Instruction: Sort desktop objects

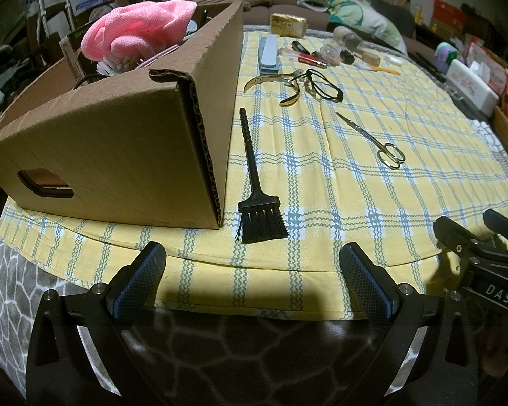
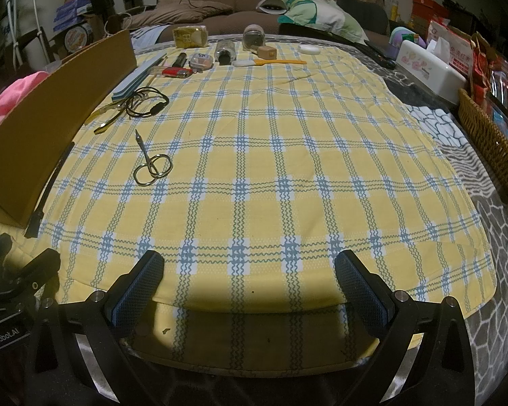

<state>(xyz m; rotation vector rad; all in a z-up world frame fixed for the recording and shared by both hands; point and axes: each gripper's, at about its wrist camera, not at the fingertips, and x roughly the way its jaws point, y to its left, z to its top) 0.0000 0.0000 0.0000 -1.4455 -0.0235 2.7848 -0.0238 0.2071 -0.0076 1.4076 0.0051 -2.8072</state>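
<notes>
Left wrist view is showing the cardboard box [image 1: 118, 128] lying leftmost on the worktop [image 1: 372, 203], the black brush [image 1: 259, 199] just beside it, small scissors [image 1: 382, 145] farther right; both the left tongs [image 1: 252, 264] and right tongs [image 2: 249, 267] are gaping empty.

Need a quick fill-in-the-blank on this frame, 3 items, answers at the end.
1. The pink cloth sits inside the ____ box.
2. The black brush lies on the tablecloth with its bristles pointing ____ the left gripper.
3. The right gripper is open and holds ____.

Answers: cardboard; toward; nothing
</notes>
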